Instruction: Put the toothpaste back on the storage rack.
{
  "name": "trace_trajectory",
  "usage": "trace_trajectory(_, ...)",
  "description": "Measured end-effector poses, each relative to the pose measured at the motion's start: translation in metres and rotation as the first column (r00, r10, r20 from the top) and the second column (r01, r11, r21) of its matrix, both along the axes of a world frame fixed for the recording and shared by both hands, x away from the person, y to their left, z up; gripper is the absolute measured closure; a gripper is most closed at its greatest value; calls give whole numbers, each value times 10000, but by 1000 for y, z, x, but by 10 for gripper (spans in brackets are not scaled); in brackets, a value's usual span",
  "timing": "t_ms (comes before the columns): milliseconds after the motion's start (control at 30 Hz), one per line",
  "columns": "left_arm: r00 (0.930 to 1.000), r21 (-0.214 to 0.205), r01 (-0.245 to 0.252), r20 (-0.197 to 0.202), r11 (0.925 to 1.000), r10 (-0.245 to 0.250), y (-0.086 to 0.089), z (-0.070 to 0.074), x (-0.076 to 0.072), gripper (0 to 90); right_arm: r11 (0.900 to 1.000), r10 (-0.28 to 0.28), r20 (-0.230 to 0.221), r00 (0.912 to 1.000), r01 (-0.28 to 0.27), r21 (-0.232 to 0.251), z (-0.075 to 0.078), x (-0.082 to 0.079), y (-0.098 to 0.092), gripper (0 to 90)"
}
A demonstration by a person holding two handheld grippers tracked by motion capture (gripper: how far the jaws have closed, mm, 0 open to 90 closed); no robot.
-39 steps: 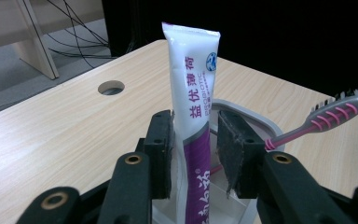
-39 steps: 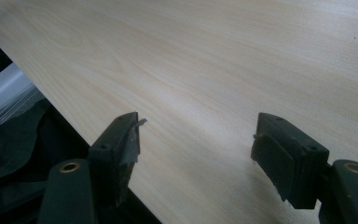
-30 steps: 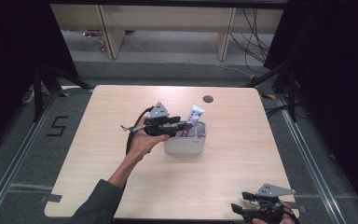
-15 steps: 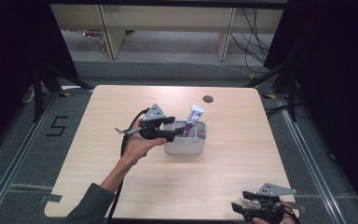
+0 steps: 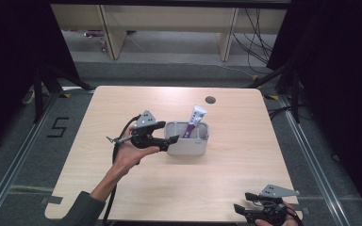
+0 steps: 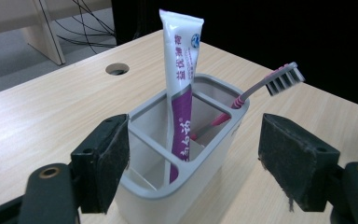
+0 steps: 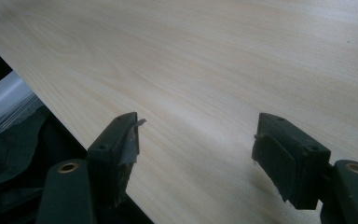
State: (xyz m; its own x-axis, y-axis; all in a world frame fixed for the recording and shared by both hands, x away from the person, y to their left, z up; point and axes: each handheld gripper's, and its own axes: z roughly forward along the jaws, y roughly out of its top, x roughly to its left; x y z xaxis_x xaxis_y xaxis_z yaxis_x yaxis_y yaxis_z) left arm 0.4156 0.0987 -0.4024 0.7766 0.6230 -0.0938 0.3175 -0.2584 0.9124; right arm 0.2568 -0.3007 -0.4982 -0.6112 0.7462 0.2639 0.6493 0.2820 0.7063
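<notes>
Drawn back from the holder (image 5: 188,139) over the last second, the left gripper (image 5: 162,133) now hangs at its left end, jaws spread.
Mid-table, the grey holder carries an upright toothpaste tube (image 6: 181,84) and a leaning pink toothbrush (image 6: 256,88). The right gripper (image 5: 247,208) waits at the table's (image 5: 226,179) near right edge, jaws apart.

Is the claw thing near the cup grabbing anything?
No. The left hand-held gripper is open, its jaws on either side of the grey plastic holder without closing on it. The right hand-held gripper is open and holds nothing too.
</notes>
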Motion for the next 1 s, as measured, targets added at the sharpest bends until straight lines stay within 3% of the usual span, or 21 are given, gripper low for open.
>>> trace_trajectory(200, 9999, -13, -146, -45, 9999, 146, 12, -3, -6, 220, 9999, -166, -80, 9998, 166, -2, 1, -1, 0, 313)
trace_trajectory(233, 9999, -3, -139, -55, 9999, 139, 13, -3, -7, 218, 9998, -57, 144, 9999, 59, -166, 1, 0, -2, 313)
trace_trajectory(433, 9996, -7, -272, -88, 9996, 272, 23, -7, -15, 207, 9998, -33, 155, 9999, 36, -175, 0, 1, -3, 312)
trace_trajectory(500, 9996, 11, -264, -109, 9997, 264, 26, -8, -18, 201, 9996, 91, 1, 10000, -91, 276, -2, 1, -1, 311)
trace_trajectory(600, 9996, -23, -195, -228, 9998, 194, 29, -12, -23, 193, 9995, 39, -1, 10000, -39, 302, -2, 1, -1, 311)
trace_trajectory(633, 9994, -32, -209, -288, 9998, 208, 30, -13, -24, 186, 10000, -34, 49, 10000, 34, -38, 0, 1, -2, 311)
trace_trajectory(800, 9994, -162, -234, -259, 9996, 230, 37, -18, -35, 165, 10000, 78, 35, 10000, -78, 61, -1, 1, -1, 311)
trace_trajectory(1000, 9999, 147, -101, -125, 9998, 103, 47, -23, -51, 158, 9999, 60, 61, 10000, -59, -87, -1, 2, 1, 310)
